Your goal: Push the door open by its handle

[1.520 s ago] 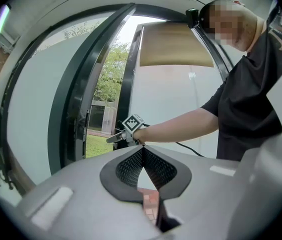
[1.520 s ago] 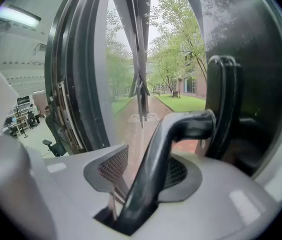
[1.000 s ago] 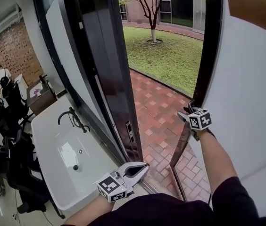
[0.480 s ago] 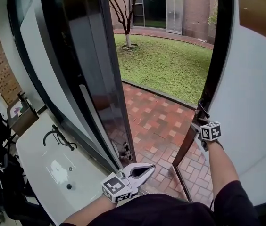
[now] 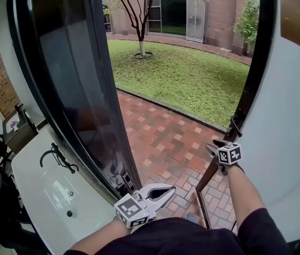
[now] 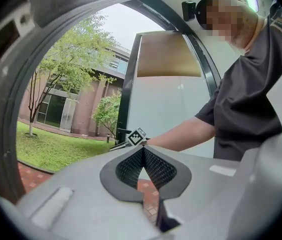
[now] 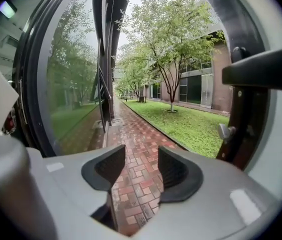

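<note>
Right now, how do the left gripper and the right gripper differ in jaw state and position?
The left gripper has its jaws together at the tips; the right gripper has its jaws apart, with brick paving showing between them. In the head view the left gripper sits low, close to the person's body, while the right gripper is reached out to the edge of the door, just below the handle. Shared: neither holds anything.

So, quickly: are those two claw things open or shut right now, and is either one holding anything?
Left gripper: shut, holding nothing.
Right gripper: open, nothing between its jaws.
</note>
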Demonstrator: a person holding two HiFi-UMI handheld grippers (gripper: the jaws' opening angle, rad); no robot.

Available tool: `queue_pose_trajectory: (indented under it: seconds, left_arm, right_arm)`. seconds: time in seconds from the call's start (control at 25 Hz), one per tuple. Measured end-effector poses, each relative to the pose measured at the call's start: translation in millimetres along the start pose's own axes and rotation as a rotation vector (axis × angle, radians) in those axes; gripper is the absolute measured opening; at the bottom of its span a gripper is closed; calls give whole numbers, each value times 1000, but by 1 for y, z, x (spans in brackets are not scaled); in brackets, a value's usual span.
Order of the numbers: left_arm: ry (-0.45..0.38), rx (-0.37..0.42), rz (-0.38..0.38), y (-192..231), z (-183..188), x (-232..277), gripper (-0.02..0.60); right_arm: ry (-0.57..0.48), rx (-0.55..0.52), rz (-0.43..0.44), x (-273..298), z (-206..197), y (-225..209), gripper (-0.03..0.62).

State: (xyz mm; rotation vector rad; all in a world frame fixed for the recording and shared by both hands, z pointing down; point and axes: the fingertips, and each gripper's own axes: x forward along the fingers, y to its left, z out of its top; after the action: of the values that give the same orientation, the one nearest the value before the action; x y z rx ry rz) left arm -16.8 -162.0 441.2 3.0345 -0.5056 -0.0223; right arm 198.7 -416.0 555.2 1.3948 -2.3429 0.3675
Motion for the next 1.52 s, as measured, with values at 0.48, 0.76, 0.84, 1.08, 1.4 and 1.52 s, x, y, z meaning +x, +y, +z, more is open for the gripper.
queue_pose_trajectory:
  seconds: [0.48,0.76,0.84,1.08,1.4,1.52]
  left_arm:
    - [-8,41,213,102,-21,150,0]
    - [66,26,232,152,-35,236,0]
    - [69,32,226,164,-41,256,0]
    - [95,-34,210,223,-65,301,0]
    - [84,-121,248,368,-85,340,0]
    - [85,-142,263,436,-91,340,0]
  right_arm:
    - [-73,-51,272,77,14,-51,207]
    - [-31,-36,333,87,-13,-86,207]
    - [-22,-6,321,96,-22,-95,207]
    - [-18,11,344,116,-30,-102,207]
    - [-68,61,267,194,6,-179,207]
    - [-59,88,246,251,27,-205,206]
